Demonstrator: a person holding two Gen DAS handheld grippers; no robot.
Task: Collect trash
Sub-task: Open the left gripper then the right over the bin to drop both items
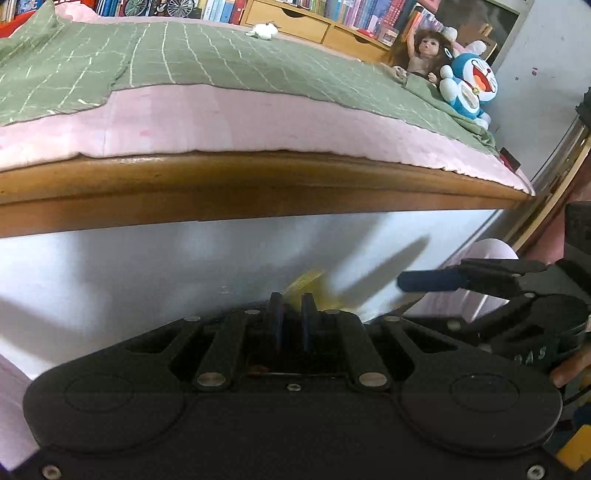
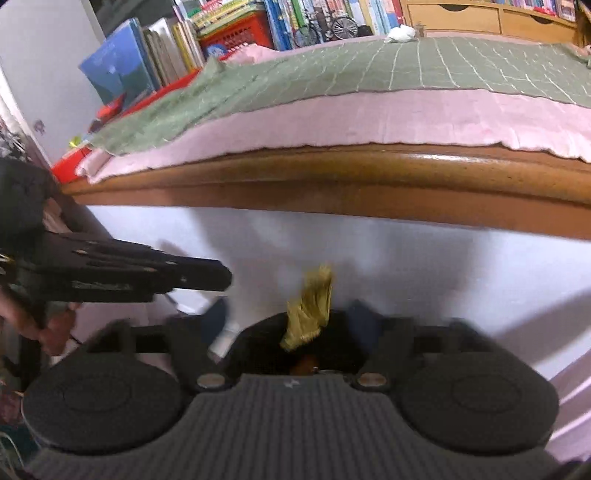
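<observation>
A crumpled yellow wrapper (image 2: pixel 310 306) stands upright between the two spread fingers of my right gripper (image 2: pixel 290 318). Neither pad touches it, and that gripper is open. Dark material lies under the wrapper; I cannot tell what it is. The same yellow wrapper (image 1: pixel 306 282) shows just beyond my left gripper (image 1: pixel 291 319), whose jaws are shut with nothing clearly between them. In the right wrist view the left gripper (image 2: pixel 221 277) reaches in from the left. A blue fingertip (image 1: pixel 424 281) of the right gripper enters from the right. A white crumpled scrap (image 1: pixel 264 30) lies far back on the bed.
Straight ahead is a bed with a wooden side rail (image 1: pixel 258 184), a white panel (image 1: pixel 147 266) below it, a pink sheet and a green checked blanket (image 1: pixel 184 55). A doll (image 1: pixel 424 51) and a blue plush toy (image 1: pixel 469 85) sit at its right end. Bookshelves line the back.
</observation>
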